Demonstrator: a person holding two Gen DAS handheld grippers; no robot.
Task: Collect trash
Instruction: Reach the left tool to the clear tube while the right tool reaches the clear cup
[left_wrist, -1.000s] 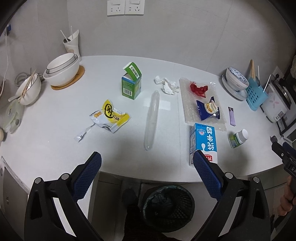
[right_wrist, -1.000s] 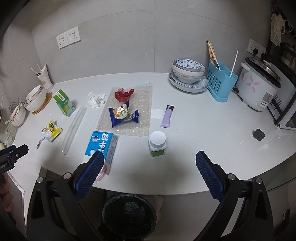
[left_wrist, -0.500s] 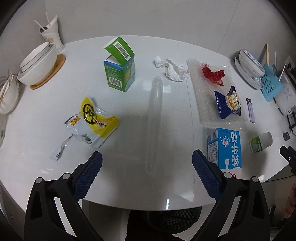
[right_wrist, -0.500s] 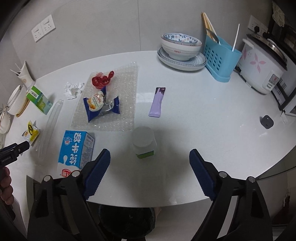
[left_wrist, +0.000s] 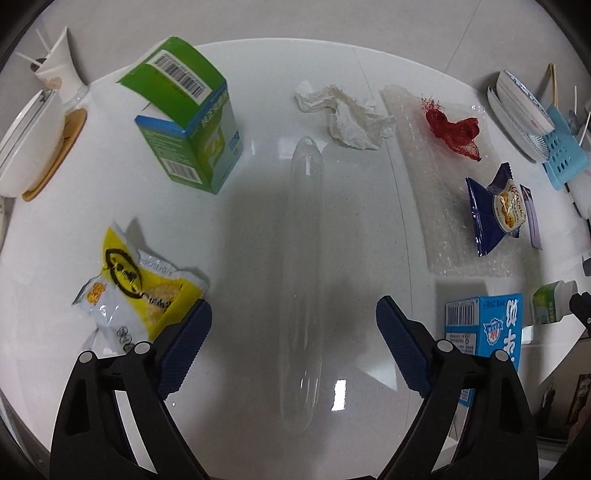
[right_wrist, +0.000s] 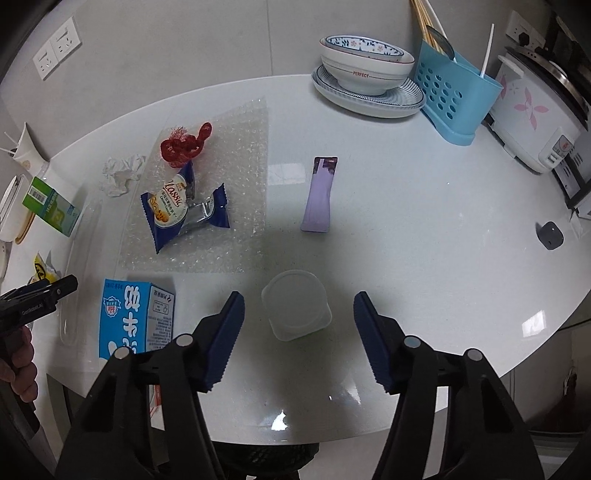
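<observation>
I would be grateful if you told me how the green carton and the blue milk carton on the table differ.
The green carton stands upright with its top flap open; the blue milk carton lies flat on its side. The green carton sits toward the back left near the bowls, while the blue milk carton rests at the front edge. The blue one carries large white characters; the green one shows barcodes. Both are box-shaped cartons resting untouched on the white table.

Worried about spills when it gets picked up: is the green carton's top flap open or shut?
Open. The green carton stands upright with its barcoded top flap lifted, leaving a gap above the box. Contents cannot be seen.
</observation>
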